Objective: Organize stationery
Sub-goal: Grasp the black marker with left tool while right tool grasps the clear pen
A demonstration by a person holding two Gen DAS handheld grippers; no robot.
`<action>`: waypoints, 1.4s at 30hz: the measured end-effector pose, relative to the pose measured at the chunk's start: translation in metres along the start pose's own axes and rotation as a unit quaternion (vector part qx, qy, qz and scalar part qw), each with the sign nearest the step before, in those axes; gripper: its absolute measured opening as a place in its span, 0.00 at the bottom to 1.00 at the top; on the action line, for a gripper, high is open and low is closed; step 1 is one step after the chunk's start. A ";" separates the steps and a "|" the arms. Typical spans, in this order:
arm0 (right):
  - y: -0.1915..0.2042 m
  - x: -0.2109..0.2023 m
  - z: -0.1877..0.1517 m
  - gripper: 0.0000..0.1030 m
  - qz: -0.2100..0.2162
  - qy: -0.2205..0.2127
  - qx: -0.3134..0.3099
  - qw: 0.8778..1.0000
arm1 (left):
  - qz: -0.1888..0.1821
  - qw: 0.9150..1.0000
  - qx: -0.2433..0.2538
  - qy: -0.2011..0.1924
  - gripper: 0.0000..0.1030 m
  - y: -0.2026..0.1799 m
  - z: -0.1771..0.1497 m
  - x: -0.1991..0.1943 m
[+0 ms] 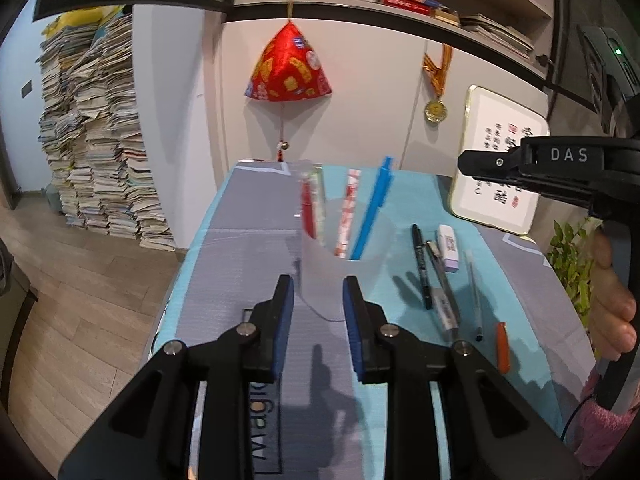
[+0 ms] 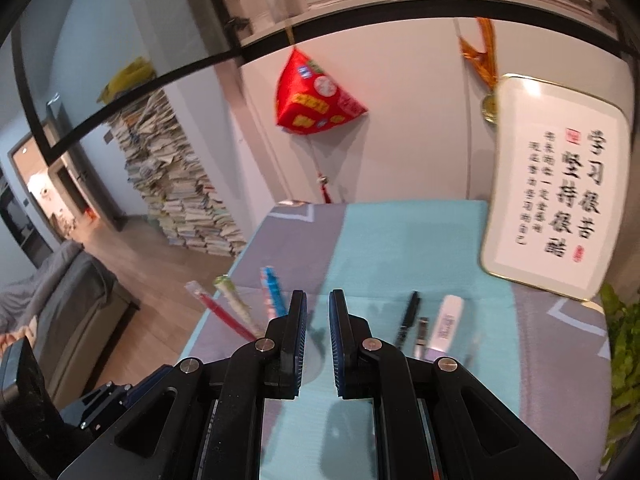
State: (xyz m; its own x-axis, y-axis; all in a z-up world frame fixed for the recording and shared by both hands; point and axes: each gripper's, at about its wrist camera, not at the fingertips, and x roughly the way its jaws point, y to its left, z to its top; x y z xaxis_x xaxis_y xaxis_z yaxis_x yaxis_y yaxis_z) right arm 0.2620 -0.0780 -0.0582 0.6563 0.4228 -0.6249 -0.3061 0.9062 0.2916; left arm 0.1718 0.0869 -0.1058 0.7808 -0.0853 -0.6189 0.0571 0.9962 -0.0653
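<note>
Translucent plastic makes the pen cup hard to read: it stands at the centre of the left wrist view on the teal-and-grey cloth of the surface, holding a red pen, a red-and-white patterned pen and a blue pen, and its near wall sits between the pads of the left hand-held gripper, whose jaws stand narrowly apart; whether the pads touch the cup cannot be told. A light cup with tall pens leaning in it could tip if that gripper nudges or squeezes one side. At centre right of that view lie the loose items: a black pen, a grey pen, a white-and-lilac eraser, a clear thin pen and an orange piece nearest the edge, which might be knocked off. The right hand-held gripper is closed on nothing, above the cloth; a closed jaw lowered on those crowded pens would scatter them. In the right wrist view the cup is largely hidden behind the left finger, motion blur smears the pens, and the framed calligraphy board is cut by the frame's rim.
</note>
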 end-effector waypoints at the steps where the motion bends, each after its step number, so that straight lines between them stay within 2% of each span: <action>1: -0.007 -0.003 -0.001 0.11 -0.004 0.000 0.006 1.000 | -0.003 1.000 0.006 0.000 0.22 -0.005 0.000 0.000; 8: -0.056 -0.016 -0.012 0.11 -0.037 0.014 0.045 0.998 | -0.029 0.999 0.037 0.022 0.22 -0.043 -0.003 0.014; 15: -0.096 -0.013 -0.035 0.11 -0.058 0.059 0.058 0.995 | -0.056 0.994 0.071 0.065 0.22 -0.086 -0.011 0.051; 26: -0.132 0.014 -0.060 0.11 -0.073 0.119 0.082 0.987 | -0.031 0.988 0.113 0.098 0.22 -0.128 0.008 0.118; 35: -0.144 0.021 -0.058 0.11 -0.065 0.117 0.095 0.986 | -0.023 0.985 0.100 0.138 0.22 -0.129 0.016 0.162; 38: -0.147 0.026 -0.057 0.11 -0.066 0.120 0.100 0.985 | -0.018 0.985 0.098 0.141 0.13 -0.129 0.016 0.170; 40: -0.149 0.028 -0.058 0.11 -0.067 0.125 0.104 0.984 | -0.027 0.985 0.091 0.144 0.07 -0.128 0.016 0.173; 42: -0.150 0.032 -0.058 0.11 -0.068 0.130 0.108 0.983 | -0.026 0.985 0.092 0.146 0.07 -0.128 0.015 0.173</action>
State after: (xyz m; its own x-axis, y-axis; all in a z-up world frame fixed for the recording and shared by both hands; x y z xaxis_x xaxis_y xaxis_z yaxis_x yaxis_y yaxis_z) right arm 0.2890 -0.2009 -0.1639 0.4750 0.3087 -0.8241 -0.0563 0.9452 0.3216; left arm 0.3091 -0.0551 -0.1925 0.5642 -0.1097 -0.8184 0.2247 0.9741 0.0243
